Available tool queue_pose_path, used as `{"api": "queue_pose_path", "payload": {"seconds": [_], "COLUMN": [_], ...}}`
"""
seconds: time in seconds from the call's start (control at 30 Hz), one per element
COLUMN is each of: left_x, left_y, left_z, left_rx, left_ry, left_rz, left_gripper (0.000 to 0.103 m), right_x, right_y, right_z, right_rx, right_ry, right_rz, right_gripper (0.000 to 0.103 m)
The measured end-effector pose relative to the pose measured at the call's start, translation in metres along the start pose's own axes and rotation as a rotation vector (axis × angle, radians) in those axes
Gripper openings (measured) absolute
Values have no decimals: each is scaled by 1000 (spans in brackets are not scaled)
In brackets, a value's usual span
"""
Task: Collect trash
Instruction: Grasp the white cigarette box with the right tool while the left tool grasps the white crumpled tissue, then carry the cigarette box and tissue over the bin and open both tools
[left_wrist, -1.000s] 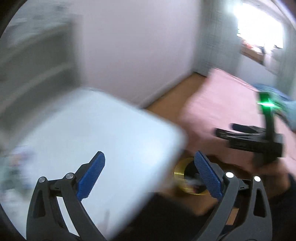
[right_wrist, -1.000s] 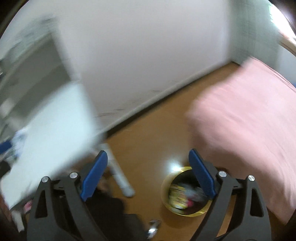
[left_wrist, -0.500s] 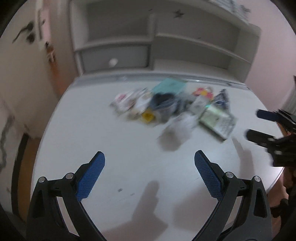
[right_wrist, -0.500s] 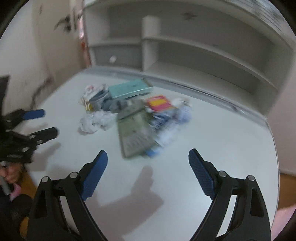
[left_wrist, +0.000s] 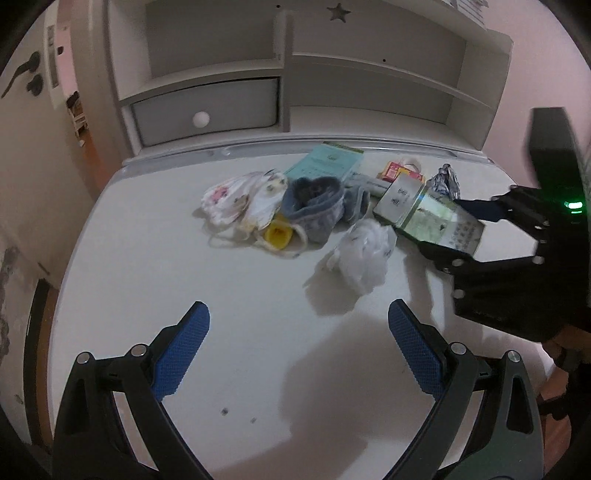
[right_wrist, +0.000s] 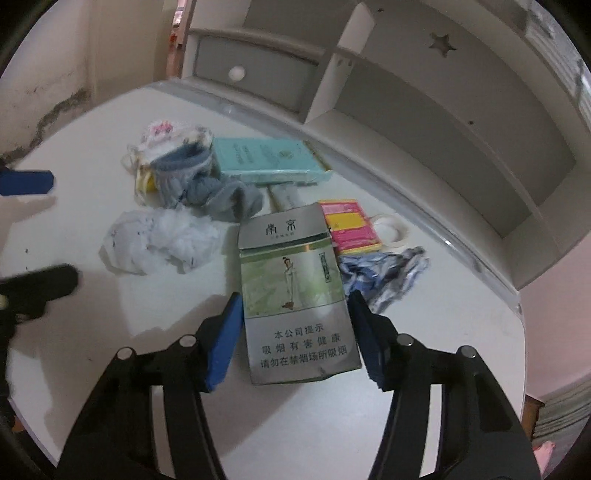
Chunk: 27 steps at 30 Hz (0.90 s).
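Observation:
A pile of trash lies on the white desk (left_wrist: 184, 280). A green and silver cigarette carton (right_wrist: 295, 291) lies between the fingers of my right gripper (right_wrist: 295, 332), whose jaws stand close on either side of it; the carton (left_wrist: 428, 214) also shows in the left wrist view. A crumpled white plastic bag (left_wrist: 364, 254) lies in front of my left gripper (left_wrist: 299, 350), which is open and empty above the desk. Face masks (left_wrist: 240, 199), a grey sock (left_wrist: 314, 206), a teal box (left_wrist: 325, 162), a pink-yellow packet (right_wrist: 349, 225) and crumpled foil (right_wrist: 384, 273) lie in the pile.
A white shelf unit with a grey drawer (left_wrist: 207, 110) stands at the back of the desk. A roll of tape (right_wrist: 389, 229) lies near the packet. The desk edge and wooden floor (left_wrist: 40, 325) show at left.
Both grippers swung from the floor and bin up to the desk. My right gripper moved forward around the cigarette carton and its jaws narrowed.

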<state>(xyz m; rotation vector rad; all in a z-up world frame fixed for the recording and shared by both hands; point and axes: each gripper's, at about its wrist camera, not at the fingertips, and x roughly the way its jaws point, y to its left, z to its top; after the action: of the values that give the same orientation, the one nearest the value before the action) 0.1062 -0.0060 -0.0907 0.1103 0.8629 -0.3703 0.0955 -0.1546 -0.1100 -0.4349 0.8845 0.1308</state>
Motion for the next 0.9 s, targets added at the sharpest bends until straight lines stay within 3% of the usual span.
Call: {"api": "queue_pose_path", "payload": {"seconds": [0.17,0.33,0.43,0.47,0.5,0.53,0.67,0.77,0.9], "left_x": [11,24,33,36,38,37,19,-3,-16], "left_y": [-14,-29,-36,-38,-38,-39,-51,-81,-144], "left_z": [14,21,21,21,20,19,21,25,28], "left_rx": [27,67,91,91,86,79,65,130,202], "left_ry": [-9,-15,14,28,40,42,26,-47,-71], "left_rz": [-6,20,26,24,30,33,-25,4,-105], "left_gripper": [94,90,66,54,33,30,27,27,27], "right_x": [-42,-69,-78,-81,-85,-89,-107,-123,-145], "right_y": [-30,-61,-77,-82,-88,-91,-115,-143,-185], "right_z": [-10,-39,-59,-67,-75,-81,-119,-157,-218], "right_rx": [117,221,269,286,305,317,395,498,661], "right_ry": [-84,-96,-91,-87,-86,-85,-90,-96,-91], "right_rz": [59,85,75,68,62,58,30,4,-64], "right_gripper": [57,57,57,57,57,57,57,57,57]}}
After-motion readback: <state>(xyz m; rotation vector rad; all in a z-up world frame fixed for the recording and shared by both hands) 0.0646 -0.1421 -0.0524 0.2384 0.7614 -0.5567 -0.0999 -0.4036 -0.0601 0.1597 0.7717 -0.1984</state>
